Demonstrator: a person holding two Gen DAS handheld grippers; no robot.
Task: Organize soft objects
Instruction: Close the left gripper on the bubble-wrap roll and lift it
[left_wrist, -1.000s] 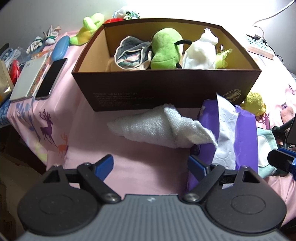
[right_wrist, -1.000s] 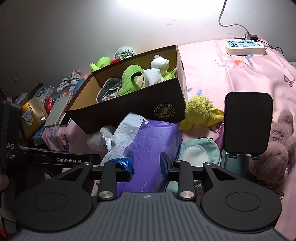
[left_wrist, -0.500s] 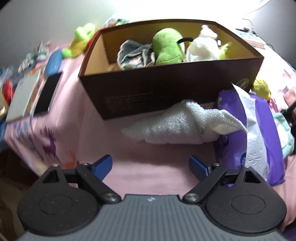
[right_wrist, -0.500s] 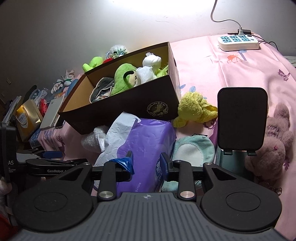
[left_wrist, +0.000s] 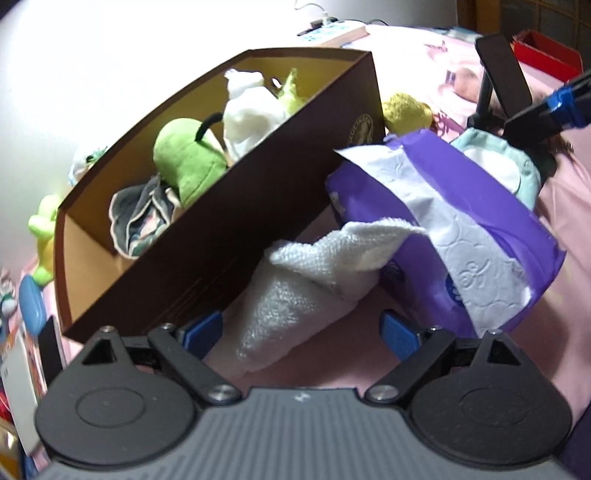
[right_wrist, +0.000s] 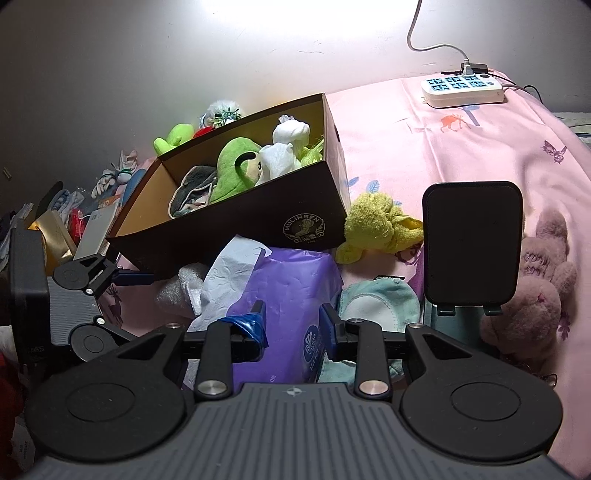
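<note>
Towel (left_wrist: 306, 291) half buried under tissue pack (left_wrist: 461, 229). My left gripper (left_wrist: 301, 332), tilted down, is opening around it, no contact; right gripper (right_wrist: 291, 328) hovers narrowly parted, empty.

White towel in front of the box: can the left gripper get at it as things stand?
Probably yes. The left gripper is opening, and the white towel lies between its fingers with nothing over it; the box and tissue pack only flank it.
</note>
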